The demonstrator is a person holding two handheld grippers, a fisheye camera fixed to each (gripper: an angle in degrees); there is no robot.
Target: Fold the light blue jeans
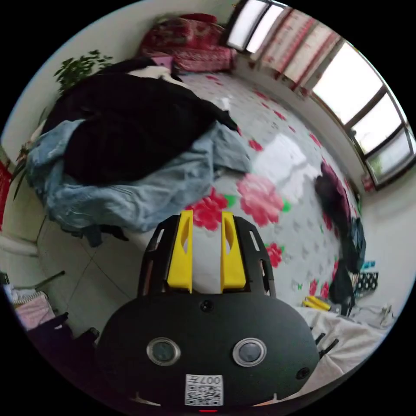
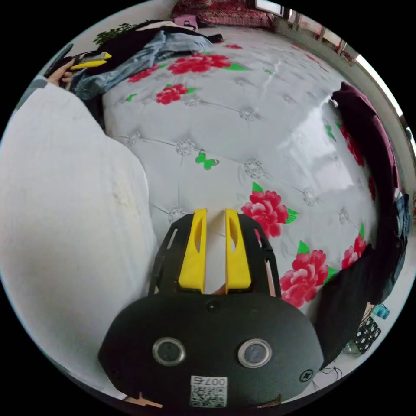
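Hovering over the flowered bed cover [image 1: 277, 130], your left tongs [image 1: 207, 216] sit with the yellow jaws slightly apart, nothing between them. Just ahead, the light blue jeans [image 1: 143, 195] lie crumpled at the bed's edge — a black garment [image 1: 130, 125] heaped on top of them. Your right tongs [image 2: 216, 214] are likewise parted and empty, above the bare quilted cover [image 2: 242, 130]; your white sleeve [image 2: 65, 195] is alongside. Far off in the right gripper view, the jeans [image 2: 130, 65] show beside the other tongs [image 2: 89, 60] — blurred, possibly touching the denim. Dark clothes [image 2: 372, 143] drape the opposite edge.
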